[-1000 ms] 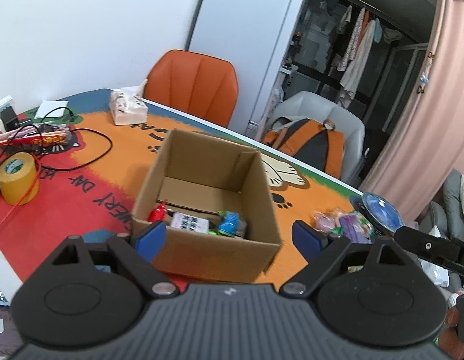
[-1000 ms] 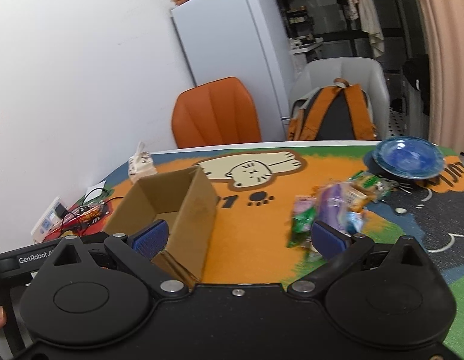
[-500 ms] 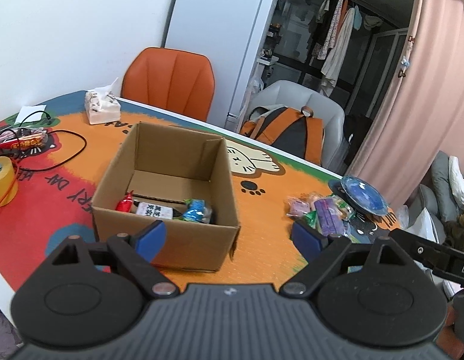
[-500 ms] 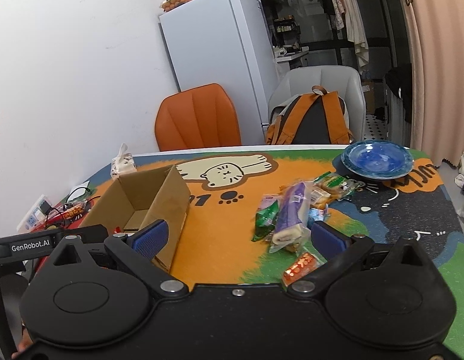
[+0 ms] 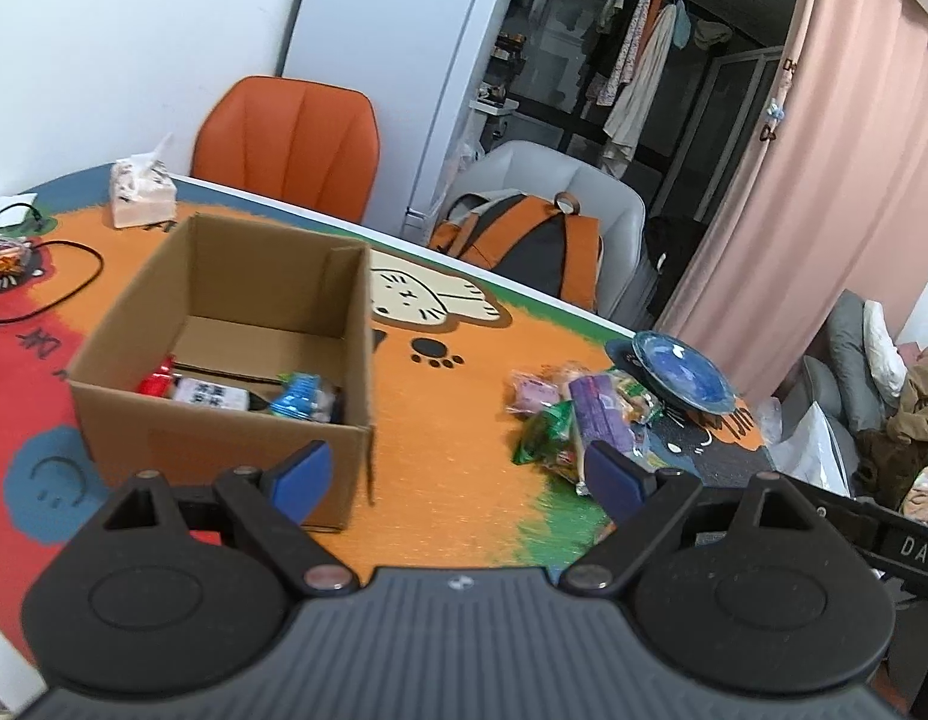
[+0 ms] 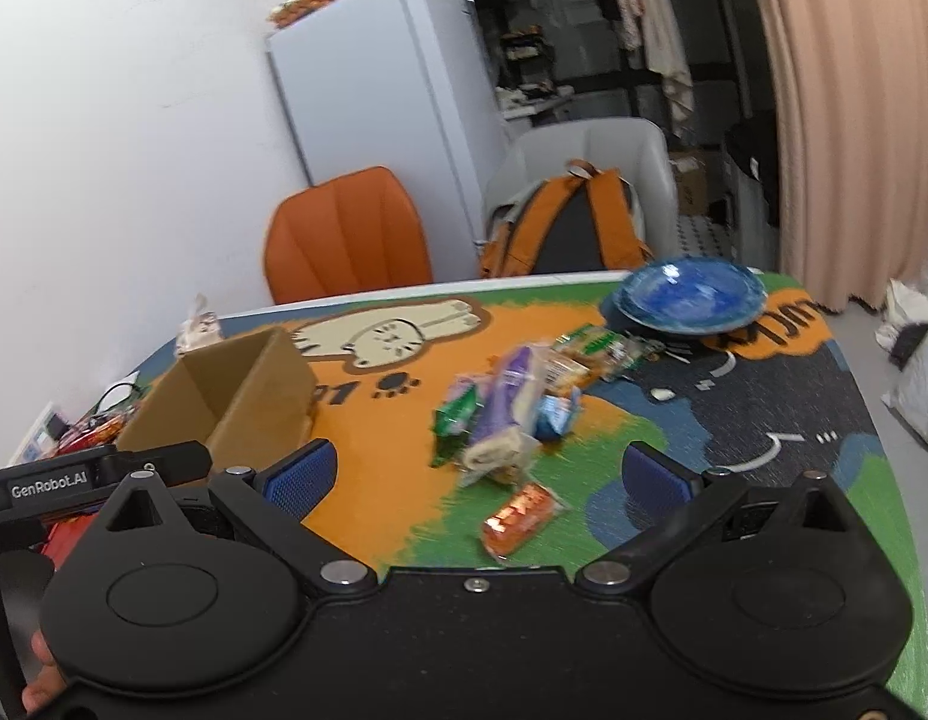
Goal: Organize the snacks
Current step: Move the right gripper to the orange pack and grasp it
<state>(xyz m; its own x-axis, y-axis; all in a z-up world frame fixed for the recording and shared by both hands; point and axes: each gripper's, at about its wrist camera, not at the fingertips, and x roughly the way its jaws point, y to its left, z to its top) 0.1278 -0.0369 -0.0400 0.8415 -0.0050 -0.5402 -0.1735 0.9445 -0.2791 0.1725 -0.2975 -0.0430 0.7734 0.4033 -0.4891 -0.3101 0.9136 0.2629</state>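
An open cardboard box (image 5: 224,330) stands on the colourful table mat; inside lie a red-capped bottle (image 5: 194,393) and a blue packet (image 5: 299,399). To its right is a loose pile of snack packets (image 5: 583,414), purple, green and orange. My left gripper (image 5: 455,474) hangs open and empty just in front of the box's near right corner. In the right wrist view the pile (image 6: 511,402) lies straight ahead, with a separate orange packet (image 6: 520,519) nearest. My right gripper (image 6: 478,474) is open above that packet, touching nothing. The box (image 6: 236,402) is to its left.
A blue plate (image 6: 688,294) sits behind the pile near the table's far edge. A tissue pack (image 5: 141,195) and black cables (image 5: 56,282) are at the far left. Beyond the table stand an orange chair (image 5: 290,144) and a backpack (image 5: 535,246) on a grey chair.
Both views have swung right and slightly down: the box slid left in each frame and the snack pile moved toward the centre and nearer. Both grippers stayed open.
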